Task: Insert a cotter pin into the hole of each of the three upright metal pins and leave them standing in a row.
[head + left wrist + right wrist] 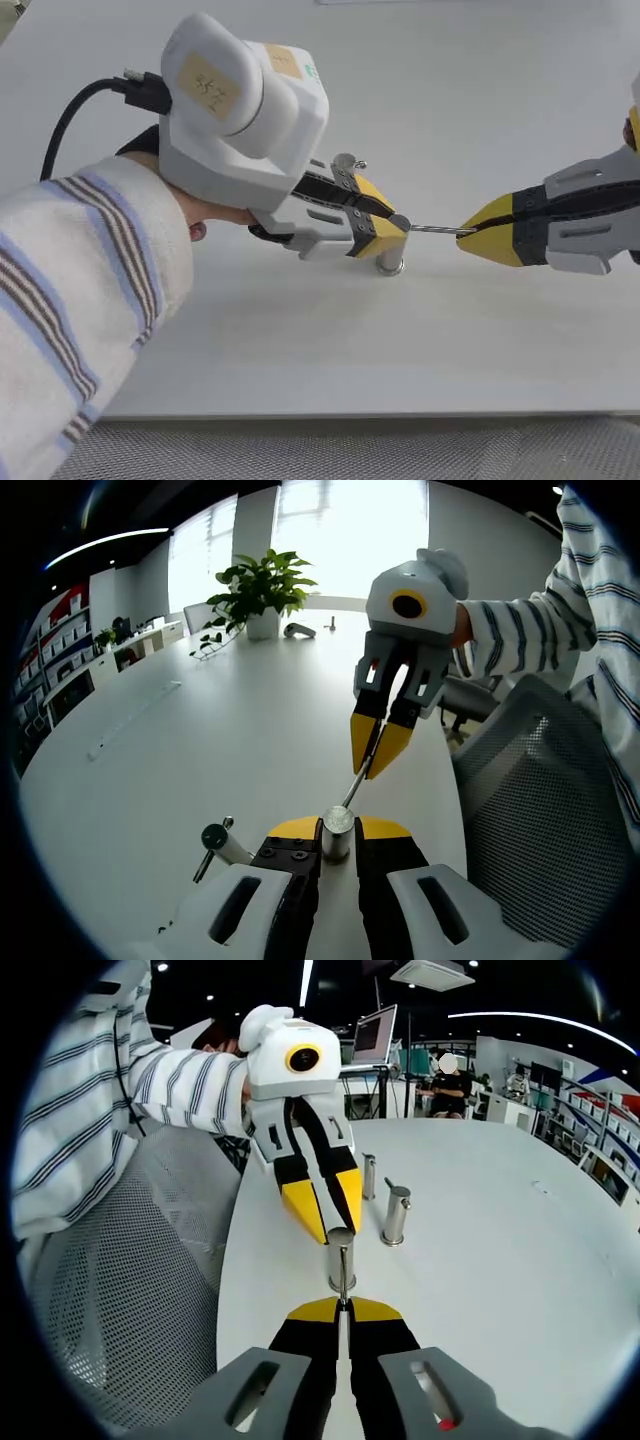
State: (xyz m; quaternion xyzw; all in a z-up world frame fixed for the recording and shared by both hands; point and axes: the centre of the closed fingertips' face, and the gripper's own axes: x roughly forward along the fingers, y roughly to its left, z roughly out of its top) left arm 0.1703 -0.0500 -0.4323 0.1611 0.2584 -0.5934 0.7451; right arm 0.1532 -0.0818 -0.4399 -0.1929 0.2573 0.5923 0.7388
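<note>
An upright metal pin (390,262) stands on the white table (300,330). My left gripper (398,225) is shut on its upper part. In the left gripper view the pin's round top (337,825) sits between the yellow jaw tips. My right gripper (466,233) comes in from the right, shut on a thin cotter pin (438,229) held level. The cotter pin's free end reaches the metal pin's top (341,1250); I cannot tell whether it is inside the hole. Two more metal pins (397,1215) (369,1176) stand behind, the nearer one with a cotter pin through it.
A person's hand in a striped sleeve (80,290) holds the left gripper, with a black cable (70,115) trailing back. The table's front edge (400,412) runs near me, with a mesh chair (540,820) beside it. A potted plant (262,590) stands at the far end.
</note>
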